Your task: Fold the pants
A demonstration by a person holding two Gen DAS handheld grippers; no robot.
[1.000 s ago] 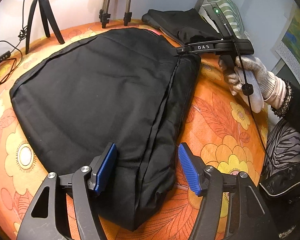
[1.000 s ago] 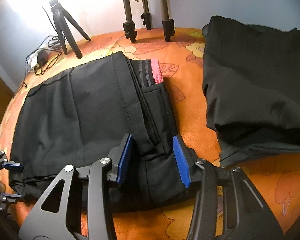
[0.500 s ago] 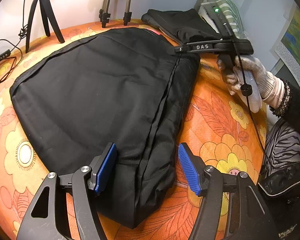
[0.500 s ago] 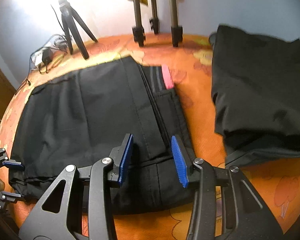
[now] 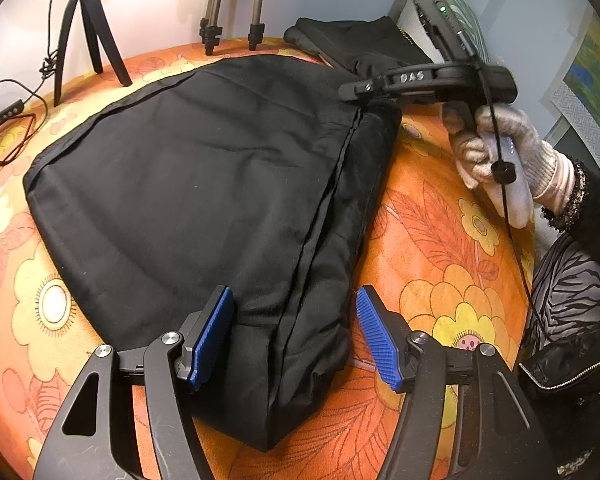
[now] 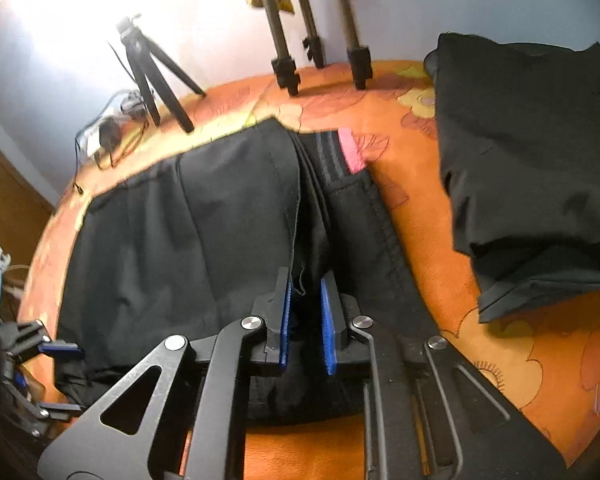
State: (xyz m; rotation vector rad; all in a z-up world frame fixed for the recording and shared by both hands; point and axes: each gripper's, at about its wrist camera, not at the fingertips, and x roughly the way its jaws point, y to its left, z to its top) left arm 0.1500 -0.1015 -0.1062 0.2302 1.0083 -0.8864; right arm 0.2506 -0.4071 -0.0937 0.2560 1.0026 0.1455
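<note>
The right tool [image 6: 305, 320], its blue pads wide apart a second ago, is closing on a fold of the black fabric pants [image 6: 172, 224] between them, while the left tool [image 5: 294, 334] straddles the opposite corner, unclamped, suggesting the next fold is starting.

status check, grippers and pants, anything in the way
Left gripper open over pants edge. Right gripper closing on pants fold. Second folded black garment beside, apart; nothing blocking.

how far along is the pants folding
Roughly midway. Done: the pants lie flat, folded lengthwise. In hand: the right gripper is closing on fabric at one end; the left gripper straddles the other end, open. Left: the crosswise fold.
</note>
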